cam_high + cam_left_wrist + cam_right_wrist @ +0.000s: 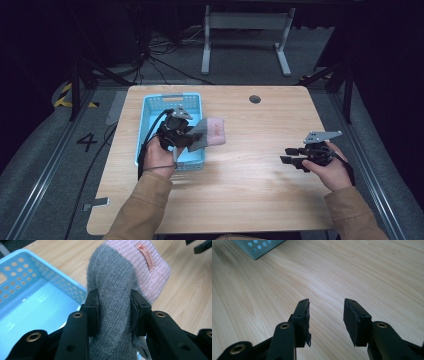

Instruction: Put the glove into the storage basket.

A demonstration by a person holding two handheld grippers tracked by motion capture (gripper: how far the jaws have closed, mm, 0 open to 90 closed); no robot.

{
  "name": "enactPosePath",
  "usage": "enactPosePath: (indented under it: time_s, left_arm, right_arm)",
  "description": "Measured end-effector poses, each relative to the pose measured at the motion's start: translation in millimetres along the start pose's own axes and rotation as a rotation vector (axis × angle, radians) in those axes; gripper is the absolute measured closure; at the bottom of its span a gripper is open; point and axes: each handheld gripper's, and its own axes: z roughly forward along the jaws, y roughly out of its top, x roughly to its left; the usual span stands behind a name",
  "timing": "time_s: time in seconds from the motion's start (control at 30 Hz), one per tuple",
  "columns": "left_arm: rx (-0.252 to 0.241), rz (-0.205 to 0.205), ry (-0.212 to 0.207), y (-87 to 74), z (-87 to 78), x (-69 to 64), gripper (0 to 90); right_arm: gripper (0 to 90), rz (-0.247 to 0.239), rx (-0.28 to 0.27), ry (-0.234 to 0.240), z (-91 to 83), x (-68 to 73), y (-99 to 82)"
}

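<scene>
We hold the grey-and-pink knit glove clamped in the left gripper over the blue basket's right rim, likely for dropping in; right gripper gapes empty near the bench's right edge.

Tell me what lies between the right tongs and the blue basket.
Only bare wooden table, as the high view shows. The right tongs stand open; the basket sits left, with the left tongs holding a grey-pink sock.

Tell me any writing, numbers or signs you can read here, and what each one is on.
"4": painted on the grey floor left of the table.
Small tag on the pink cuff of the knitted glove: it has script lettering, too blurred to read.
Yellow-and-black hazard stripes on the floor: a marking, no words.
</scene>
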Motion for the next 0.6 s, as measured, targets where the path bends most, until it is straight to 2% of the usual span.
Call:
enactPosePath:
  time_s: [0.03,0.13,0.23,0.3,0.37,0.4,0.6]
  left_arm:
    - [0.000,0.000,0.000,0.0,0.0,0.0,65.3]
    - [0.005,-0.008,0.031,-2.3,-4.5,11.4,65.2]
    - [0.008,-0.015,0.037,-3.6,-6.3,17.0,65.2]
    - [0.015,-0.031,0.040,-5.5,-9.0,26.6,65.2]
    - [0.011,-0.039,0.043,-6.2,-9.2,28.8,65.1]
    - [0.010,-0.043,0.049,-7.8,-11.2,35.0,65.2]
    - [0.023,-0.068,0.074,-12.6,-10.9,50.0,65.1]
  right_arm:
    - [57.0,0.000,0.000,0.000,0.0,0.0,0.0]
    - [56.8,0.004,0.011,0.002,2.3,0.1,-1.0]
    - [56.7,0.001,0.011,0.003,2.7,-0.2,-1.0]
    - [56.4,0.003,0.007,0.003,3.3,-1.1,-0.4]
    - [56.3,0.001,0.007,0.003,4.5,-1.5,-0.4]
    - [56.3,0.001,0.014,0.003,6.0,-1.5,-0.5]
    - [56.2,0.004,0.022,0.003,9.6,-1.4,-1.2]
